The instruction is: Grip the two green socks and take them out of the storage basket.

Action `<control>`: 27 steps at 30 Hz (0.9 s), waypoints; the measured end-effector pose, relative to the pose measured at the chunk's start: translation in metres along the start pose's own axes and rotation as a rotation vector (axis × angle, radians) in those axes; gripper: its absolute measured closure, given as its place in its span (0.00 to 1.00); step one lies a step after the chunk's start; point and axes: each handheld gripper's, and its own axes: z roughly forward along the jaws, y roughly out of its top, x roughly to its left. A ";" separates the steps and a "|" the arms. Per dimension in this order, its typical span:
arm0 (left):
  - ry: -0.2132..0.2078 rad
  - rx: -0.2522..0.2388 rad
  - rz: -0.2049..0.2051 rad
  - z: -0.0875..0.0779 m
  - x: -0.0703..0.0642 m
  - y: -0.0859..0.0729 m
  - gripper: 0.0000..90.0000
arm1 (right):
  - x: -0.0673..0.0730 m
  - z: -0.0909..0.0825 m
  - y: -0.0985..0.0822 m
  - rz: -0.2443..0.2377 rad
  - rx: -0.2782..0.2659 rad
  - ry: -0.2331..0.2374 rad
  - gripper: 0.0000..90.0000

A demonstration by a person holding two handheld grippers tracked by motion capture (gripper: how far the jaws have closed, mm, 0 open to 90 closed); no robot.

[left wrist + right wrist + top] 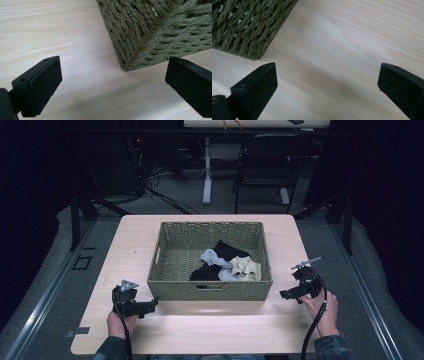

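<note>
I am counting one woven basket (210, 287) sitting at table centre. Inside it, toward four o'clock, four garments are lying: two black (229, 251), one grey (212, 257), one beige (246, 268). Two grippers are resting at seven (150, 307) and four o'clock (286, 294).

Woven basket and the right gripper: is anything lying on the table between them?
No. In the high view, only bare light wooden table separates the olive woven basket from the right gripper.
</note>
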 end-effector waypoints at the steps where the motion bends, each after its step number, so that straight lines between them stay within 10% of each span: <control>1: -0.002 0.000 0.001 0.000 0.000 0.000 0.01 | 0.000 -0.001 0.000 -0.001 0.000 0.001 0.02; 27: 0.012 0.006 0.000 -0.001 0.000 -0.002 0.01 | -0.003 -0.049 0.045 -0.041 0.043 0.042 0.02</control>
